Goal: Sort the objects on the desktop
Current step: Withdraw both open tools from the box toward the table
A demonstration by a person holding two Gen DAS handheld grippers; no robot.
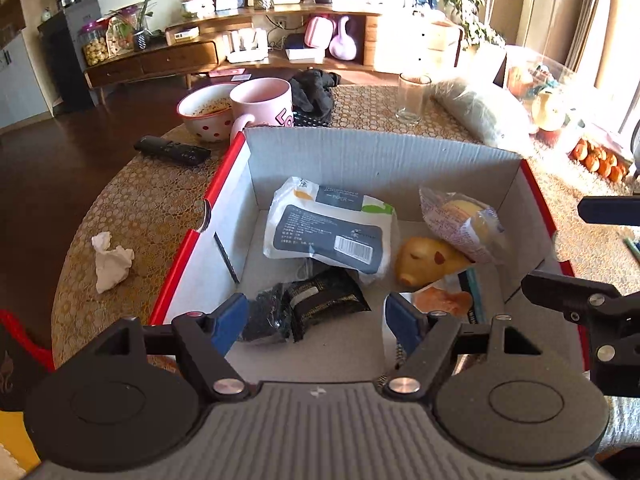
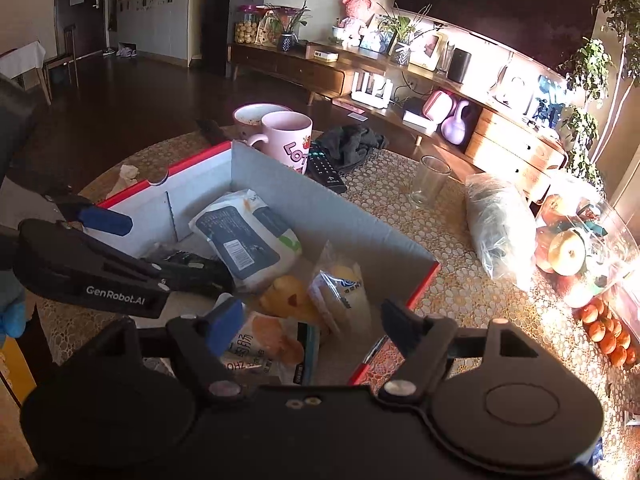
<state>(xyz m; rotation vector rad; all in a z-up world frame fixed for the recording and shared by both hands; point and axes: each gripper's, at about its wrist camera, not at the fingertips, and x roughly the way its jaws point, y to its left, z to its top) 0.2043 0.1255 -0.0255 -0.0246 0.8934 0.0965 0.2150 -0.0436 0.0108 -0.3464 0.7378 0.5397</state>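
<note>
At the bottom of the left wrist view the left gripper (image 1: 316, 320) stands with its blue pads spread wide and nothing between them, hanging over the near end of an open cardboard box (image 1: 360, 152) with red outer walls. Just past the pads, at lower centre, lies a black foil packet (image 1: 320, 300). Beyond it, mid-frame, a white tissue pack (image 1: 328, 228) leans against the box floor; right of it sit a yellow pig toy (image 1: 428, 264) and a clear-wrapped bun (image 1: 464, 224), touching each other. An orange snack pouch (image 1: 440, 300) lies at lower right beside the right pad.

In the right wrist view the right gripper (image 2: 308, 320) is likewise spread apart and empty, above the box's near right corner, with the left gripper's body at centre left.

Outside the box, on the patterned tablecloth (image 1: 160, 200), a crumpled tissue (image 1: 112, 260) lies at left. Farther up are a black remote (image 1: 172, 150), a pink mug (image 1: 264, 102) just beside the back wall, a spotted bowl (image 1: 204, 112), dark cloth (image 1: 312, 90), an empty glass (image 1: 412, 98) and a cloudy plastic bag (image 1: 480, 112), its contents hard to make out. A wooden sideboard (image 1: 240, 48) runs across the top.
</note>
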